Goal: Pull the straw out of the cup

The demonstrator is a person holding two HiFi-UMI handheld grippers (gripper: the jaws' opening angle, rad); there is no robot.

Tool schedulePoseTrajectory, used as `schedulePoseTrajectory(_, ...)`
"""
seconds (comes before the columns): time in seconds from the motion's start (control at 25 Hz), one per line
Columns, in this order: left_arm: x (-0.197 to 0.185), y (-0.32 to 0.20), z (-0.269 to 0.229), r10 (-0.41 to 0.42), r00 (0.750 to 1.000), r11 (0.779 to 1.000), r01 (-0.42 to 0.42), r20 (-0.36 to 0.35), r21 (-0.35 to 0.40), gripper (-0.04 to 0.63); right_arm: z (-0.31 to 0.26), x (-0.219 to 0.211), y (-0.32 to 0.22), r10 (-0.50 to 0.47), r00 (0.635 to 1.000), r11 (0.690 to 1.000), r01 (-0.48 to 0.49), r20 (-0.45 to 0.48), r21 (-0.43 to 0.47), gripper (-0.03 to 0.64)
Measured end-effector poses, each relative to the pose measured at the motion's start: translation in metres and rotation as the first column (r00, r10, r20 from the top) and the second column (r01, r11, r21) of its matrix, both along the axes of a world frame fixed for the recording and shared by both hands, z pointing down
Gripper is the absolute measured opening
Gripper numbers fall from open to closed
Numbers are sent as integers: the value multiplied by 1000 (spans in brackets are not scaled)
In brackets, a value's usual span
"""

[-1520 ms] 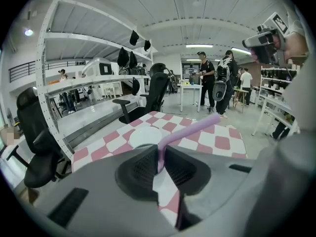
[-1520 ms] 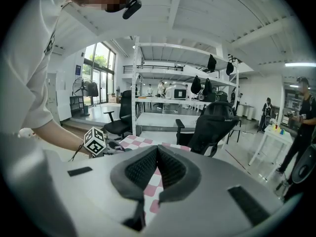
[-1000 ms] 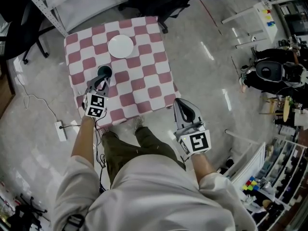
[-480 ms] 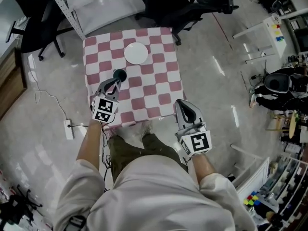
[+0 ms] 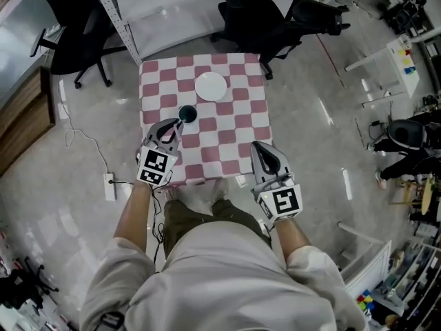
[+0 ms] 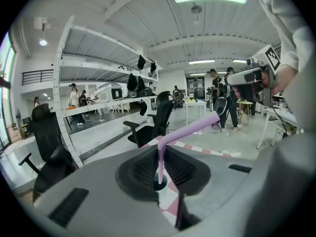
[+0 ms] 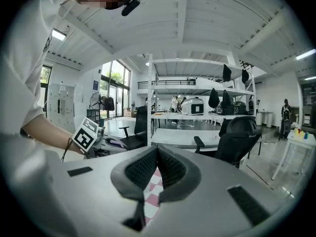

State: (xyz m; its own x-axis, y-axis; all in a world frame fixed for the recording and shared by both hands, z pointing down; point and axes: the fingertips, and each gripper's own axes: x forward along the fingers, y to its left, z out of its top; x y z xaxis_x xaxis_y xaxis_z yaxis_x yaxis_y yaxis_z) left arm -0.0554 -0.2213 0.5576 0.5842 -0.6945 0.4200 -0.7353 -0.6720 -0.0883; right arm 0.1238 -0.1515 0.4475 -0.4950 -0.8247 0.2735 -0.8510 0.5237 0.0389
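Observation:
A purple bent straw (image 6: 161,154) is pinched upright in my left gripper (image 6: 162,144), its bent top pointing right. Its lower end lies in line with the dark cup (image 6: 159,185) seen through the gap below the jaws; I cannot tell whether it is clear of the rim. In the head view the cup (image 5: 187,113) stands on the checkered table (image 5: 241,129), and the left gripper (image 5: 176,124) hangs just near-left of it. My right gripper (image 5: 264,154) is held off the table's near right edge, shut with nothing in it (image 7: 157,149). The straw (image 7: 114,142) also shows in the right gripper view.
A white plate (image 5: 211,85) lies on the table beyond the cup. Black office chairs (image 5: 258,16) and a metal shelf rack (image 5: 117,9) stand behind the table. A power strip (image 5: 110,186) and its cable lie on the floor to the left.
The left gripper has lifted up and back from the cup's mouth with the straw in it. The right gripper has shifted a little. The head view has swung, so the table sits further right.

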Motion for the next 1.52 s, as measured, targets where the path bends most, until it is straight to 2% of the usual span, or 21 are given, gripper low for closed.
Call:
schedulePoseTrajectory(0.8,-16,54,-129,-18,998,986,29,-67,161,37,-28,-31,1,-87,995,994,84,40,72,3)
schedulePoseTrajectory(1.52,-34,79,-170,-40,995,974,60,-96,217,37,-41,-52,0,-128,991,987,124,32,106,3)
